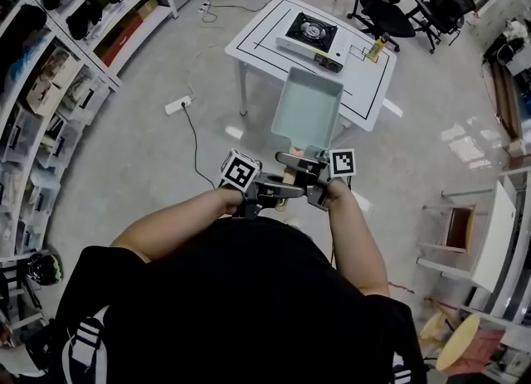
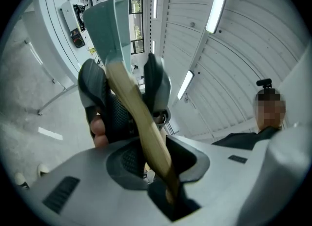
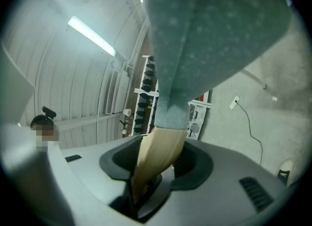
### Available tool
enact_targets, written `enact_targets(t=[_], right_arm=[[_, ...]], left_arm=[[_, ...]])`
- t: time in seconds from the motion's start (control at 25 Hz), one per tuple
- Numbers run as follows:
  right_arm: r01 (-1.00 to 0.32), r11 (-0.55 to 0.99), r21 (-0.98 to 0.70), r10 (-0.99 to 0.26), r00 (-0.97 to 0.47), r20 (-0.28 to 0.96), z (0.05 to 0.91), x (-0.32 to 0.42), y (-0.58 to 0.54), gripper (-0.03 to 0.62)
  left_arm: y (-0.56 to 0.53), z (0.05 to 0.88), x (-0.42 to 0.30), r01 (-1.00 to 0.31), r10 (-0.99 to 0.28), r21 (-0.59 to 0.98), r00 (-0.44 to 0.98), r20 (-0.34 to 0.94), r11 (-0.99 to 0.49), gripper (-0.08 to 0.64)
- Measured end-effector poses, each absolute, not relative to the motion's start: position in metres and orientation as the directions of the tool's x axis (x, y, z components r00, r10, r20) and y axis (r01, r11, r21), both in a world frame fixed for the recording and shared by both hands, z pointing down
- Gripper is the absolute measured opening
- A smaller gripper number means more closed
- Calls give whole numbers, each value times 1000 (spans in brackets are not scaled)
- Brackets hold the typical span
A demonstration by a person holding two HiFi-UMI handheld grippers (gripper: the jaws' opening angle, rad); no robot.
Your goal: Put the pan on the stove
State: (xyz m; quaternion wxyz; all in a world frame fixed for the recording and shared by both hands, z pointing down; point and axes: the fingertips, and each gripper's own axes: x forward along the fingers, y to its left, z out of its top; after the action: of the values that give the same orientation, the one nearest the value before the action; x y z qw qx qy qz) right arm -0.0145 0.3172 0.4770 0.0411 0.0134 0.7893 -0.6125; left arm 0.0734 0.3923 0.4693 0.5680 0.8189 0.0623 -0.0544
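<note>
Quick status from my end: both grippers are on the pan (image 1: 307, 113) right now, holding it by its wooden handle (image 2: 141, 122). In the left gripper view, the left gripper (image 2: 157, 171) has its fingers squeezed down tight on the handle, which runs up and away from them toward the pale teal pan body. Just ahead of those fingers, further up the same handle, I can see the other gripper's dark fingers clamped on either side of the wood.

In the right gripper view, the right gripper (image 3: 151, 176) is also clamped on the handle. The wood sits between its fingers, and the pan's underside starts right beyond the fingertips and fills most of the top of the view. So the right fingers are the ones closest to the pan, and the left fingers are behind them on the handle.

From the head view, the pan sticks out forward past both sets of fingers, roughly level and up in the air over the floor (image 1: 166, 167). Its far rim lines up with the near edge of the white table (image 1: 264, 52). The stove (image 1: 307, 32) sits on that table, well beyond the fingertips and apart from the pan. A yellow bottle (image 1: 377, 46) stands on the table off to the right of the stove.
</note>
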Motion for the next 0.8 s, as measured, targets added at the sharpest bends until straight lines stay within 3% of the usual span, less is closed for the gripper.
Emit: enact_targets(t=[0.8], right_arm=[[75, 222, -972, -26, -996, -83, 492, -17, 274, 172]], left_arm=[[350, 479, 71, 176, 32, 933, 984, -175, -314, 115]])
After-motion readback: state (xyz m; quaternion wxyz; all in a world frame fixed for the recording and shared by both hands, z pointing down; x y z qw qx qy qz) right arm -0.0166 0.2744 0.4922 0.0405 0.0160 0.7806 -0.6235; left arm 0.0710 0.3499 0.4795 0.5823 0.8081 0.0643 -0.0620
